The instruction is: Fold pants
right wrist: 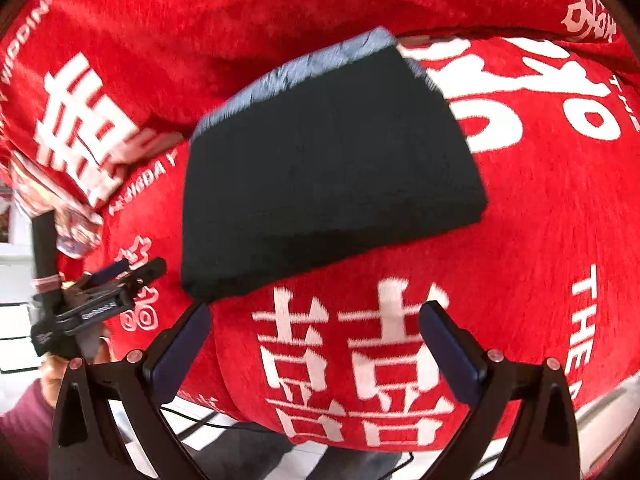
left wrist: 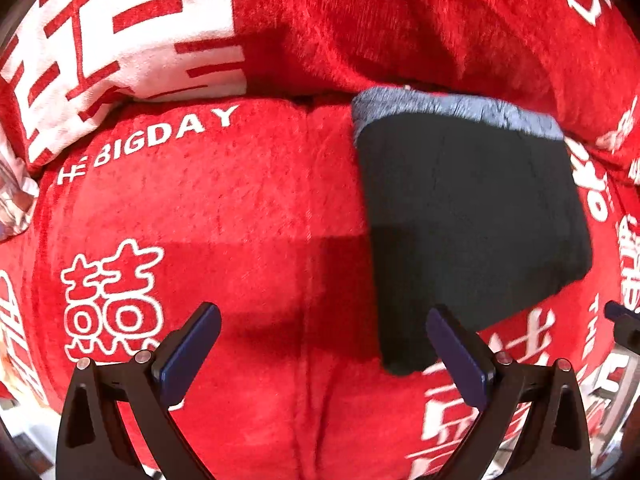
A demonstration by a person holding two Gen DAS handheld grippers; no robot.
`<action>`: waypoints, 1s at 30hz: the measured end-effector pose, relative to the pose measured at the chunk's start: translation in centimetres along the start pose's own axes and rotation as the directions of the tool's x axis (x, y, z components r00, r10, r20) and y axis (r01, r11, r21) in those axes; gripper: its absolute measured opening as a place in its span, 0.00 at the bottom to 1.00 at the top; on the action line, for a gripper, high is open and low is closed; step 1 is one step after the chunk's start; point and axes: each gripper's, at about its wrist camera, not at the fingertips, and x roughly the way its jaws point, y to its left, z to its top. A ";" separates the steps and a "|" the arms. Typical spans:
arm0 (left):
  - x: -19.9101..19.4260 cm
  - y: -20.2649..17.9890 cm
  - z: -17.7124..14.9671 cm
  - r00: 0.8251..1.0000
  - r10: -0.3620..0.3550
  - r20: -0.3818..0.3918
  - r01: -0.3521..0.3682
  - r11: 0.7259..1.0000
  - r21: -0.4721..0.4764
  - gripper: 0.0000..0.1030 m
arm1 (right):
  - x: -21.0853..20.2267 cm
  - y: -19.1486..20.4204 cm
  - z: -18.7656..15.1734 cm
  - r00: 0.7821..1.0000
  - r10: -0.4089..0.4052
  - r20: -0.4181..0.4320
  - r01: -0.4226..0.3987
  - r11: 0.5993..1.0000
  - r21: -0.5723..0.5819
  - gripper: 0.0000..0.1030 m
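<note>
The black pants (left wrist: 472, 220) lie folded into a compact rectangle on the red seat cushion (left wrist: 224, 220), with a blue-grey lining edge along the far side. My left gripper (left wrist: 324, 320) hovers open in front of the bundle's near left corner, holding nothing. In the right wrist view the folded pants (right wrist: 328, 168) rest above my right gripper (right wrist: 316, 312), which is also open and empty, just short of the near edge. The left gripper (right wrist: 132, 270) shows at the left of that view, held by a hand (right wrist: 48, 376).
A red sofa cover with white characters and the words "BIGDAY" (left wrist: 164, 136) covers the seat and backrest (left wrist: 380, 20). A red-and-white pillow (left wrist: 112, 44) leans at the back left. The cushion's front edge drops to a pale floor with a cable (right wrist: 224, 426).
</note>
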 end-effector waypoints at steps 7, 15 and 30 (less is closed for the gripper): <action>0.7 -1.1 3.1 0.997 -0.078 0.022 0.078 0.996 -0.034 1.00 | -1.3 -4.3 3.9 0.994 0.112 -0.007 -0.112 0.994 -0.004 1.00; 3.8 -1.2 5.6 0.970 -0.242 -0.004 0.241 0.969 -0.057 1.00 | 0.8 -9.6 9.0 0.985 0.155 -0.070 -0.154 0.988 0.014 1.00; 8.7 -2.8 7.5 0.916 -0.400 -0.032 0.398 0.916 -0.056 1.00 | 8.0 -11.5 13.2 0.881 0.423 -0.213 -0.439 0.898 -0.032 0.98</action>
